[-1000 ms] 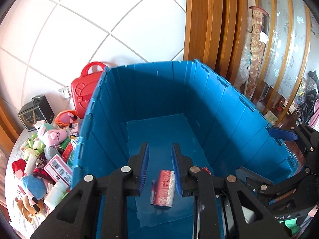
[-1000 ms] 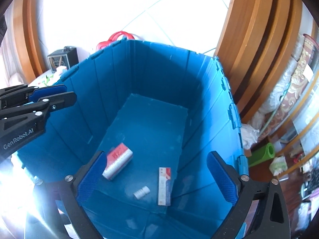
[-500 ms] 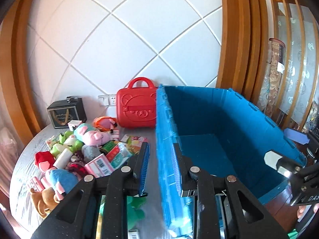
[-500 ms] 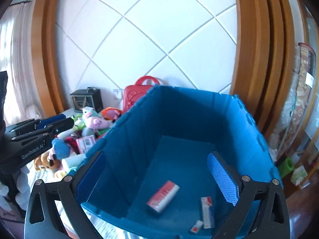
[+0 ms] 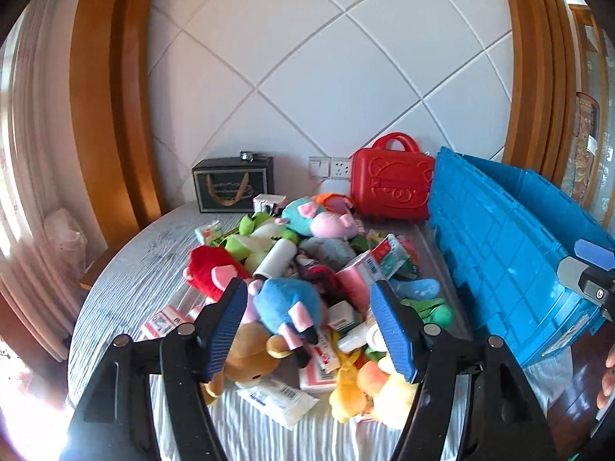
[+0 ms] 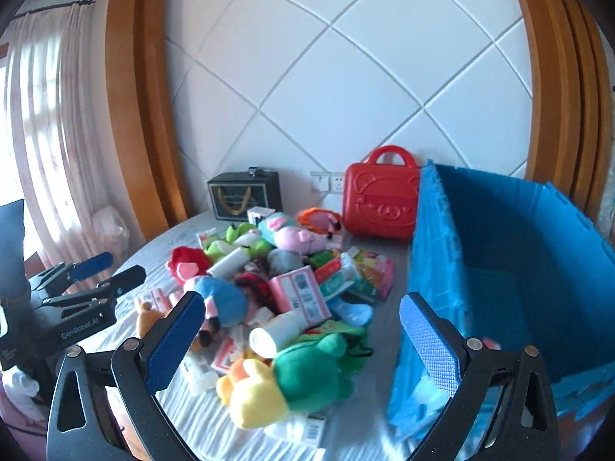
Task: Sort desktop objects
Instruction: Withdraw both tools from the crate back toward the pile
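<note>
A heap of plush toys, small boxes and bottles covers the grey table [image 5: 146, 261]. Over its near edge my left gripper [image 5: 309, 326] is opening, nothing pressed between its pads; the blue plush [image 5: 288, 303] lies just beyond them. In the right wrist view my right gripper [image 6: 301, 342] stands wide open and empty above a green and yellow plush [image 6: 296, 380]. The left gripper [image 6: 111, 269] shows there at the left edge. The blue crate [image 5: 499, 249] stands at the table's right side, open [image 6: 499, 269] on top.
A red toy case [image 5: 392, 180] and a black box [image 5: 232, 188] stand by the tiled wall at the back. A white bottle [image 6: 276, 332] and a pink carton [image 6: 300, 296] lie in the heap. A hand shows at the right edge [image 5: 609, 376].
Both grippers have swung left from above the crate's inside to the heap on the table. The left jaws, nearly together before, now stand apart.
</note>
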Available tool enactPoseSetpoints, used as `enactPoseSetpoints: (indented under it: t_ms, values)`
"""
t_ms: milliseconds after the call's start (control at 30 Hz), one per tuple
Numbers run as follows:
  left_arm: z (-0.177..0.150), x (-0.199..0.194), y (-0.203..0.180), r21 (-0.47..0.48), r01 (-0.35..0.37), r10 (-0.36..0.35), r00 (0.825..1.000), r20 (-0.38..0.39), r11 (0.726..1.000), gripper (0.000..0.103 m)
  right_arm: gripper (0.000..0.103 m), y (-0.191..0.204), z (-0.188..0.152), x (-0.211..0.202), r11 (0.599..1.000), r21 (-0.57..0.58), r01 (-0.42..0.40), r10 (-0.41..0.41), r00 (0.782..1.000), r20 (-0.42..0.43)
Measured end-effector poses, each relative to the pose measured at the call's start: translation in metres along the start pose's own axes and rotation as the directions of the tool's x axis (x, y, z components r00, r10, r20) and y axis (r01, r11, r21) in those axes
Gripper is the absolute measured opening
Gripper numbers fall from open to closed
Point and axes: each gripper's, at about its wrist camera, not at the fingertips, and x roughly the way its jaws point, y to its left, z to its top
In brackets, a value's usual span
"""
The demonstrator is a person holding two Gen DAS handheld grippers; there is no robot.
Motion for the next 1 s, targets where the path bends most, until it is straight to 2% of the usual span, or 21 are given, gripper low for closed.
enactPoseSetpoints:
  t_ms: [167, 333, 433, 533, 633, 767, 867, 1000]
  values:
    - [-0.024, 0.014, 0.053, -0.03, -0.042, 0.04, 0.998, -0.058, 0.999, 0.066, 0.103, 0.031, -0.025, 0.028, 0.999, 0.033, -0.01, 0.014, 0.995, -0.1]
    - [-0.053, 0.042, 0.091, -0.09, -0.064, 0.048, 0.985, -0.164, 0.994, 0.066, 0.103, 0.03, -0.055, 0.058, 0.997, 0.072, 0.009, 0.005, 0.981, -0.194]
    - [-0.069, 0.056, 0.11, -0.113, -0.111, 0.083, 0.969, -0.231, 0.987, 0.066, 0.103, 0.018, -0.069, 0.078, 0.994, 0.109, 0.013, 0.013, 0.972, -0.234]
    - [-0.082, 0.071, 0.123, -0.127, -0.154, 0.108, 0.945, -0.309, 0.98, 0.066, 0.103, 0.003, -0.08, 0.094, 0.987, 0.161, 0.002, 0.041, 0.963, -0.267]
    - [-0.091, 0.085, 0.13, -0.122, -0.195, 0.139, 0.922, -0.362, 0.973, 0.066, 0.103, -0.005, -0.089, 0.107, 0.987, 0.16, -0.005, 0.053, 0.954, -0.295]
    - [-0.099, 0.092, 0.14, -0.161, -0.221, 0.143, 0.909, -0.392, 0.962, 0.066, 0.103, -0.006, -0.099, 0.123, 0.993, 0.117, -0.023, 0.059, 0.946, -0.318]
    - [-0.101, 0.092, 0.145, -0.151, -0.267, 0.19, 0.899, -0.395, 0.952, 0.066, 0.103, -0.004, -0.102, 0.131, 0.994, 0.106, -0.031, 0.064, 0.942, -0.33]
    - [-0.102, 0.091, 0.148, -0.142, -0.281, 0.215, 0.908, -0.361, 0.949, 0.066, 0.103, 0.008, -0.094, 0.135, 0.997, 0.078, -0.015, 0.038, 0.951, -0.307]
